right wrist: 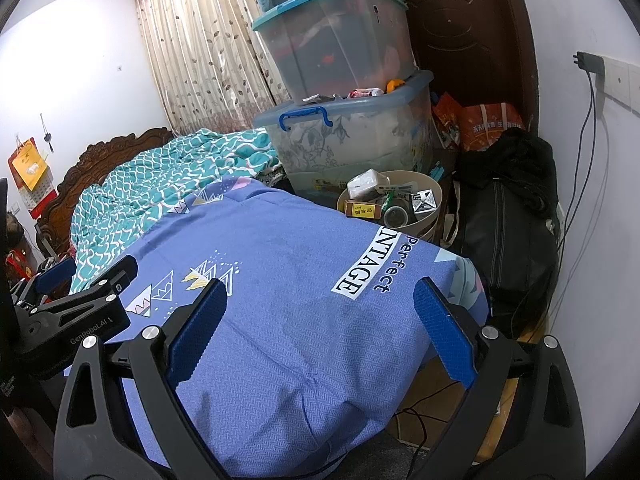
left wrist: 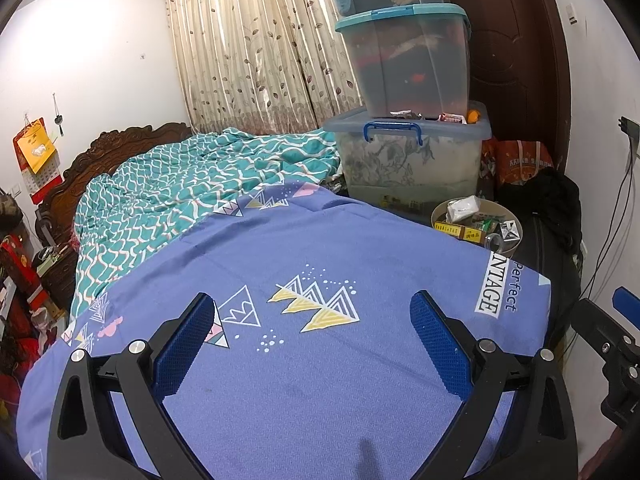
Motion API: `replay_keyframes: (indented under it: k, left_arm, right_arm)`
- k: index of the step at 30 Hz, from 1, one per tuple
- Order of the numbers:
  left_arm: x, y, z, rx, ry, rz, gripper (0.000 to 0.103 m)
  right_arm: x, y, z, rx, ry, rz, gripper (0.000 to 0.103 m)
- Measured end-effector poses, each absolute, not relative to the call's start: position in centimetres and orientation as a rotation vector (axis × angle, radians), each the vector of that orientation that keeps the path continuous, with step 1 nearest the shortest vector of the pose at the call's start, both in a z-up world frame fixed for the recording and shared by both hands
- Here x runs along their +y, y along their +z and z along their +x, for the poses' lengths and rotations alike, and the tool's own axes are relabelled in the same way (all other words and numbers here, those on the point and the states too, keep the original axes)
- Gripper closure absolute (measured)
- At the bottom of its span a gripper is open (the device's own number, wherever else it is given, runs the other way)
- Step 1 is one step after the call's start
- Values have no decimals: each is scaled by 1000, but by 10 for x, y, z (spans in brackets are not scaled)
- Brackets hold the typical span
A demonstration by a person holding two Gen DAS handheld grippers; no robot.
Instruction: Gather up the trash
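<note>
A round beige waste bin stands beside the bed's far right corner. It holds a white crumpled tissue, a yellow box, a tape roll and small cartons. My left gripper is open and empty above the blue bedsheet. My right gripper is open and empty above the same sheet, nearer the bin. The left gripper also shows at the left of the right wrist view.
Stacked clear storage boxes stand behind the bin. A black bag and orange bags sit by the brown door. Cables hang on the right wall. A teal quilt covers the bed's far half.
</note>
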State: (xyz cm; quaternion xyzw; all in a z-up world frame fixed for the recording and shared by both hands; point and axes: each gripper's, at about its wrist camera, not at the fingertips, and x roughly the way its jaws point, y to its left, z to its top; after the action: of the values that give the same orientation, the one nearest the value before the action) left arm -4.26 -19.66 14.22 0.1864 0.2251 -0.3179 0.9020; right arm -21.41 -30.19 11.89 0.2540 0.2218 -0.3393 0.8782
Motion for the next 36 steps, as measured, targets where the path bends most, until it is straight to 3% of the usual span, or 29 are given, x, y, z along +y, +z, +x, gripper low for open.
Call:
replay_keyframes:
  k: [36]
  left_arm:
    - [-188,135,-40,471,-655,391,9]
  right_arm:
    - [-302,116,-212,466,-707,534,9]
